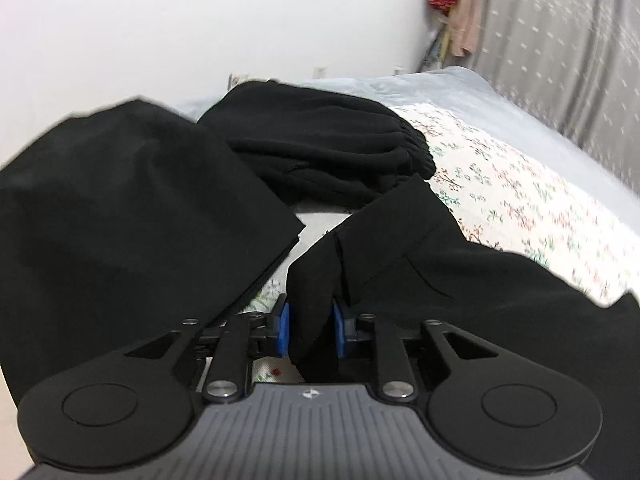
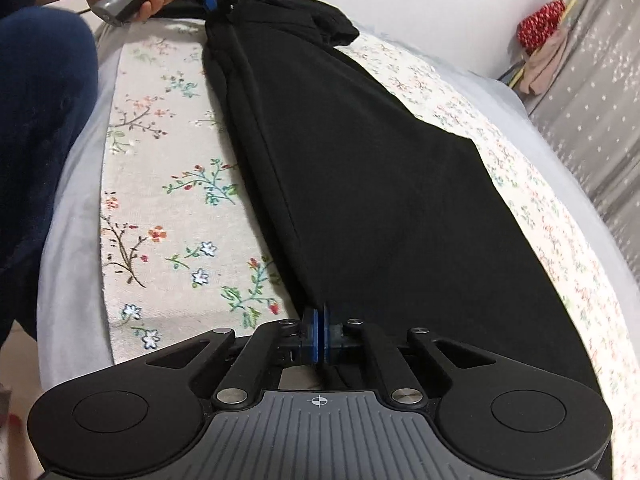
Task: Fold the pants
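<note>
The black pants [image 2: 380, 184] lie stretched lengthwise over the flowered cover [image 2: 168, 208] of the bed [image 2: 68, 280]. The right hand-held gripper [image 2: 320, 334] is pinched tight on the near end of the pants. The left hand-held gripper [image 1: 311, 330] is clamped on a thick bunch of the cloth at the far end. Another black garment [image 1: 328, 148] lies crumpled just beyond, near the white wall [image 1: 200, 20].

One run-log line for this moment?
left tongs: shut on black pants | right tongs: shut on black pants | pants stretched over floral cloth
</note>
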